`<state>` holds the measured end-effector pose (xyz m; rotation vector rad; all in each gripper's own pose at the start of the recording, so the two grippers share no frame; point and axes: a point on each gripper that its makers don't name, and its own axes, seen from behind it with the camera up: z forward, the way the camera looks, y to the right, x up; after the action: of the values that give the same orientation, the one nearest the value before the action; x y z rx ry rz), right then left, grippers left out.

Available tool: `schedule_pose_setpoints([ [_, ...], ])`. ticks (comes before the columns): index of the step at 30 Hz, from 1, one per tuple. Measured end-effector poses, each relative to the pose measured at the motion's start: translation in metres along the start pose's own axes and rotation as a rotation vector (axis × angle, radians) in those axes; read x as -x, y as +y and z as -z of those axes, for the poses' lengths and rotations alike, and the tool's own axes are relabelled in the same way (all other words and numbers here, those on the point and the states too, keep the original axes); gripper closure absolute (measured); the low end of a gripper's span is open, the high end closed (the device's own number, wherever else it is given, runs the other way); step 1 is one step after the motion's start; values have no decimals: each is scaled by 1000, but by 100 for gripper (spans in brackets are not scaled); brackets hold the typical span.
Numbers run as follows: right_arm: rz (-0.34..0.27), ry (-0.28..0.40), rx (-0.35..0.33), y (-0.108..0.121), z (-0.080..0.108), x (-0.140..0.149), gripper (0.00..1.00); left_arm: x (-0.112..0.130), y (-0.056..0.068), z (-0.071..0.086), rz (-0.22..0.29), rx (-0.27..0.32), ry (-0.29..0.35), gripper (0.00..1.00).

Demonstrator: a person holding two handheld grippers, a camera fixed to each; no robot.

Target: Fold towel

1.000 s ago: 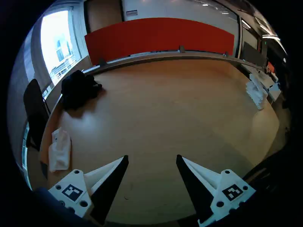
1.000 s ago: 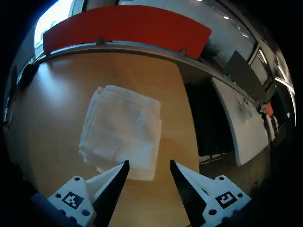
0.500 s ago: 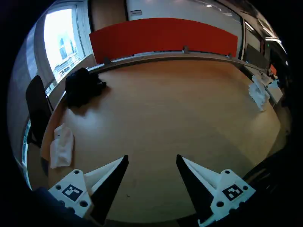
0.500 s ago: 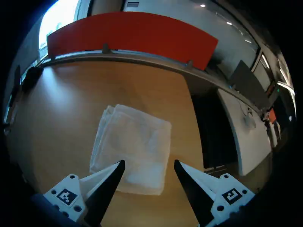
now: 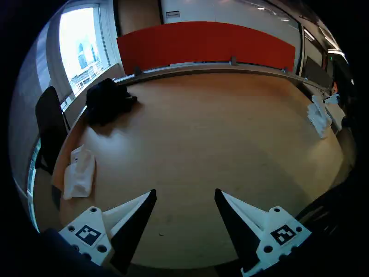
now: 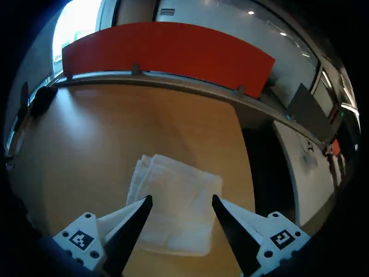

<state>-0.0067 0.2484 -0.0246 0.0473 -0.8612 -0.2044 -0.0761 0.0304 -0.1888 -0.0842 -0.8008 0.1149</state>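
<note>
**Left gripper view.** Left gripper (image 5: 184, 191) is low in the near foreground. Its fingers are spread with bare wood between them, holding nothing. The wooden tabletop (image 5: 207, 138) runs far ahead. A black bundle (image 5: 108, 99) sits at the far left, near the tabletop's back edge. A white folded cloth (image 5: 79, 171) lies at the near left edge. A white cloth heap (image 5: 319, 117) is at the far right edge, well apart from the fingers; cannot tell whether it is the task's towel. A red partition (image 5: 207, 44) stands along the far edge. There is a dark chair (image 5: 48, 124) to the left, off the tabletop, and a bright window (image 5: 80, 51) behind it.

**Right gripper view.** Right gripper (image 6: 181, 197) also has its fingers spread, gripping nothing. The towel (image 6: 177, 205), white and folded into a rough square of several layers, lies flat on the tabletop (image 6: 115, 134) near its right edge. It sits directly ahead of and between the fingers. The left fingertip overlaps the towel's left border in this view; cannot tell whether it touches. The red partition (image 6: 170, 53) is at the far edge. A dark object (image 6: 42, 99) sits at the far left corner. A pale second table (image 6: 309, 171) stands to the right, across a dark gap.
</note>
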Motion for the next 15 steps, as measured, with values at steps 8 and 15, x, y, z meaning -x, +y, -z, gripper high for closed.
schedule_pose_setpoints([
  [8,9,15,-21,-9,-13,-19,0,5,-5,4,15,-19,-7,6],
  [15,15,0,-35,-14,-25,-18,0,11,-9,7,29,-34,-15,6],
])
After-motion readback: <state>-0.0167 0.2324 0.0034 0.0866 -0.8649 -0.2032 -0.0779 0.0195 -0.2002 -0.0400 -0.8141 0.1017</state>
